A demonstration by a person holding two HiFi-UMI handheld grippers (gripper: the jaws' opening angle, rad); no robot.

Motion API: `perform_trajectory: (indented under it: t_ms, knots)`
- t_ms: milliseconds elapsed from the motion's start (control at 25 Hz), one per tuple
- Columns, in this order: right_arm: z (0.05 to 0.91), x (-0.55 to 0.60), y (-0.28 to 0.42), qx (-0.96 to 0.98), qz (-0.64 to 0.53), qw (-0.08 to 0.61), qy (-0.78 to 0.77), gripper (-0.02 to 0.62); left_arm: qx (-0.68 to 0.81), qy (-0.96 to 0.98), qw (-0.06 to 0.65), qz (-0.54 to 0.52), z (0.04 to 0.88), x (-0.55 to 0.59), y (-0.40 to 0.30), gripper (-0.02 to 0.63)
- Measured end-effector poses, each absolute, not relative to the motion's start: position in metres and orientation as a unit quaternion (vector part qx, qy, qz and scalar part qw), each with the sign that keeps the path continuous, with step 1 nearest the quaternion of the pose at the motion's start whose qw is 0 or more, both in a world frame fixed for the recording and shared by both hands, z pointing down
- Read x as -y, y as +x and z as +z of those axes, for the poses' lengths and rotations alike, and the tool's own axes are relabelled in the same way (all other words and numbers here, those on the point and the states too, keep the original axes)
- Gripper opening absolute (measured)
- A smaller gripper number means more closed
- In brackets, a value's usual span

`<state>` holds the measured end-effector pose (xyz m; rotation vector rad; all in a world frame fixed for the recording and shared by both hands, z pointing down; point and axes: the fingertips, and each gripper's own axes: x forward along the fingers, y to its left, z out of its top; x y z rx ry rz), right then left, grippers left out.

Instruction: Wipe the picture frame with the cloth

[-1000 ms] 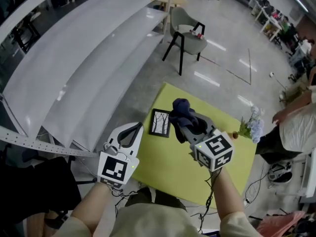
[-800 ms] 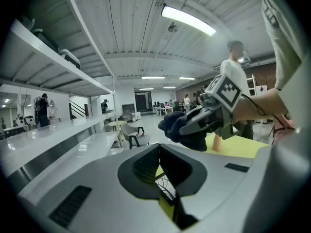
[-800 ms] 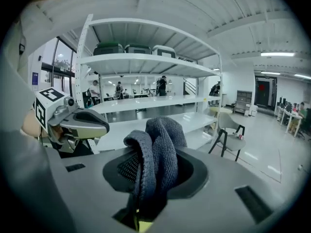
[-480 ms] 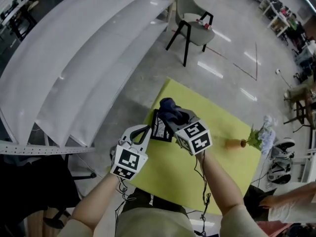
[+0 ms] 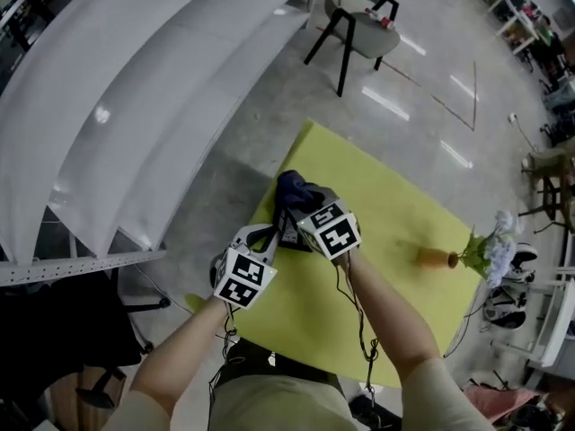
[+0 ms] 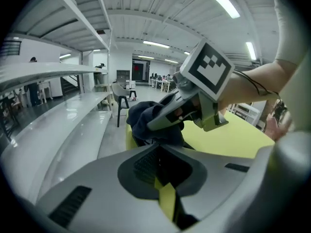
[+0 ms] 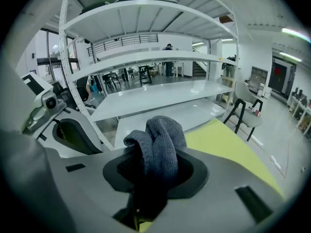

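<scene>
Left tool (image 5: 262,241) at the near-left edge of the yellow-green tabletop (image 5: 395,223) - jaws together, nothing seen between them. Picture frame (image 5: 287,233) sits on the tabletop just past its tip, mostly hidden under the right tool (image 5: 304,208). That one is clamped on the dark blue cloth (image 5: 295,189), bunched over the frame. Vase (image 5: 437,259) with flowers stands well apart, near the right edge.

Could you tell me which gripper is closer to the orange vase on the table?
Right. The right gripper, jaws shut on the cloth, is left of the vase in the head view, across bare yellow table; the left gripper sits beyond it, further left.
</scene>
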<state>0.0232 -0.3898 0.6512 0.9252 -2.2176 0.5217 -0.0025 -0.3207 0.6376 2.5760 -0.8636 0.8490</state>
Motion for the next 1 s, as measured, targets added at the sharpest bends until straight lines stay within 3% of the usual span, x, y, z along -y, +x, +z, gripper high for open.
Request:
perform_trajectory:
  t_ms: [600, 1000]
  knots:
    - [0.686, 0.374, 0.062, 0.822, 0.244, 0.358, 0.369, 0.120, 0.291, 0.876, 0.214, 0.318, 0.686, 0.310, -0.002, 0.008]
    - [0.650, 0.374, 0.090, 0.819, 0.253, 0.319, 0.404, 0.114, 0.290, 0.875, 0.222, 0.316, 0.686, 0.311, -0.002, 0.006]
